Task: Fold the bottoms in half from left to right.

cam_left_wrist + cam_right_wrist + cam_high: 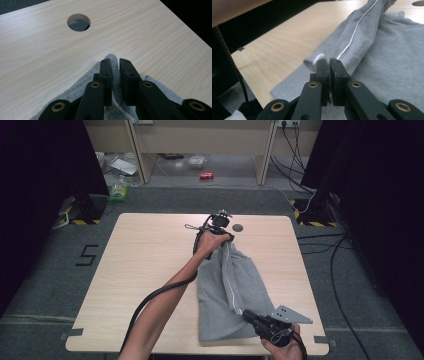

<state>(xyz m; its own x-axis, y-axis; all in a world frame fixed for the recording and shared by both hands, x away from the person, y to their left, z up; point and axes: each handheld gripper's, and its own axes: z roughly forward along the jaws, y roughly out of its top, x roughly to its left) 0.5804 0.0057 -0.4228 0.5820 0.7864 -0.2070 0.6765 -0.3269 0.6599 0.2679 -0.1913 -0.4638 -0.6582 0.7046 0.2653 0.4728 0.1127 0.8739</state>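
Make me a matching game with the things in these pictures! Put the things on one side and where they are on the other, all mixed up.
Things:
1. left gripper
2. right gripper
3. round hole
4. red can

Places:
A. on the floor beyond the table
B. in the tabletop, near the far edge
C. pinching the near end of the grey cloth's raised fold
D. pinching the far end of the grey cloth's raised fold

Pairs: 1-D, 2-C, 3-B, 4-A
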